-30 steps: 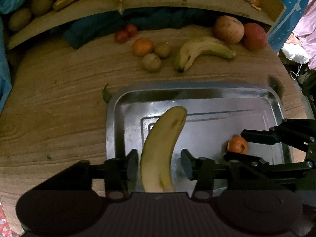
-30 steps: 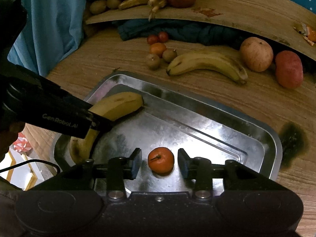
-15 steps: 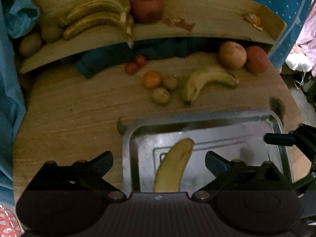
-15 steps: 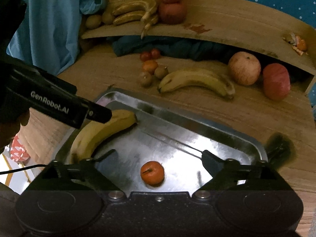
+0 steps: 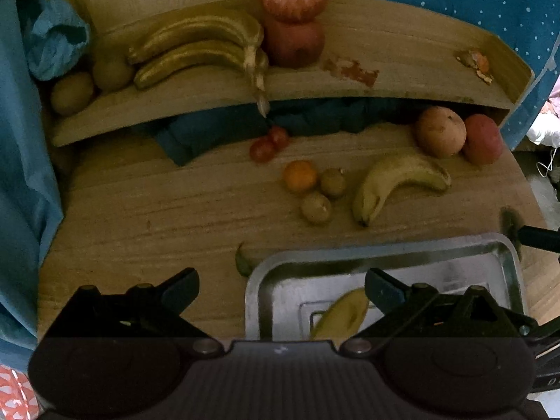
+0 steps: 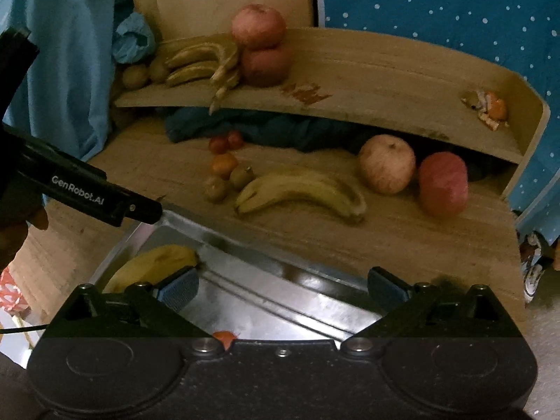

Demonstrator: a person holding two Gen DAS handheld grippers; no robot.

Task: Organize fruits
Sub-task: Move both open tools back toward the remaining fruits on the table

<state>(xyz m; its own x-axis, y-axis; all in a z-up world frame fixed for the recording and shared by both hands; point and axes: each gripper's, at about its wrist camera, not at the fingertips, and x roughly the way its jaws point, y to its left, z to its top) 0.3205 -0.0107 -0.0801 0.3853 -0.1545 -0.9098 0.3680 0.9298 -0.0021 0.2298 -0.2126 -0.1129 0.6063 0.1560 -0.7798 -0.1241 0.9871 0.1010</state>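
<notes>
Both claws gape empty above the tray [image 5: 504, 255]; left claw [image 5: 281, 288], right claw [image 6: 283, 285]; ahead on the bench [image 6: 402, 241] a loose banana [image 6: 301, 192] lies crosswise; the right claw looks nearer it, I judge.

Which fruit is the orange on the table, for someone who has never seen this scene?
Start at the metal tray on the table; beyond its far rim sits a tight cluster of three small round fruits, left of the banana. The orange is the far-left one, bright orange, while its two neighbours are dull brown kiwis.
</notes>
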